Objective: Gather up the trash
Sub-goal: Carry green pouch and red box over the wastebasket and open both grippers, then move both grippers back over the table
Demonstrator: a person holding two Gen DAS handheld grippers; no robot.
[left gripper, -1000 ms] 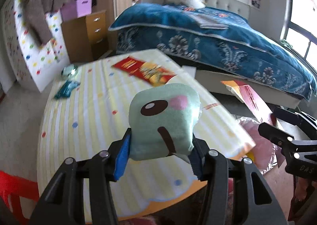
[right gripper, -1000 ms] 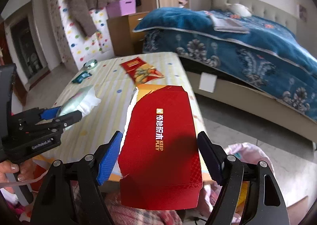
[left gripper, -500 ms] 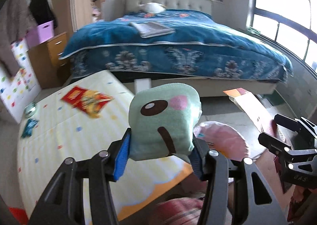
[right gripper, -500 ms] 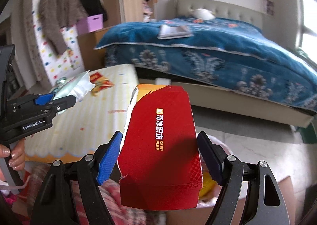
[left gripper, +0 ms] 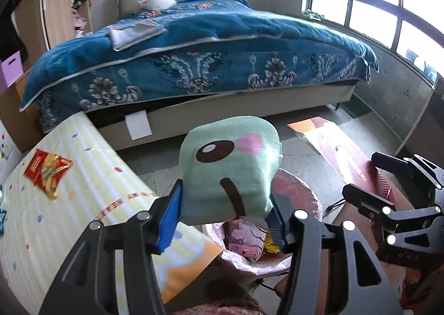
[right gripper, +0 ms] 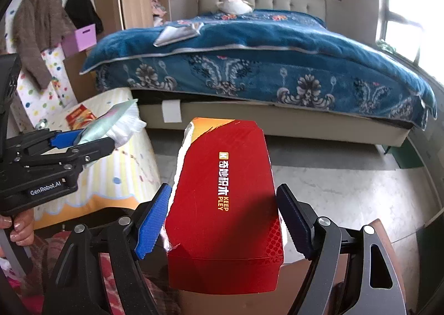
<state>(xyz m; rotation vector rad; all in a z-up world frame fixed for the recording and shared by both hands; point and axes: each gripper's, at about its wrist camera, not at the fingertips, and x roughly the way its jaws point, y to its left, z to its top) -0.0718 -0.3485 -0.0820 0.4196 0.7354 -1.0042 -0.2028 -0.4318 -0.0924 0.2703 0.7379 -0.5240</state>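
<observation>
My left gripper [left gripper: 226,218] is shut on a mint green tissue pack [left gripper: 229,168] with a cartoon face, held above a pink-lined trash bag [left gripper: 294,198] that has wrappers inside. My right gripper [right gripper: 222,220] is shut on a red cardboard box [right gripper: 224,204] with white and orange lettering. The left gripper [right gripper: 83,143] and its pack [right gripper: 111,123] show at the left of the right wrist view. The right gripper [left gripper: 394,204] with the box [left gripper: 338,148] shows at the right of the left wrist view.
A yellow striped table [left gripper: 69,204] at the left carries a red snack wrapper [left gripper: 47,170]. A bed with a blue quilt [left gripper: 194,51] fills the back. The floor [right gripper: 347,181] lies between. Dresser and hanging clothes [right gripper: 36,43] stand at the far left.
Both grippers have swung to the right, away from the table and toward the bed and floor. The trash bag has come in under the left gripper. Both holds are unchanged.
</observation>
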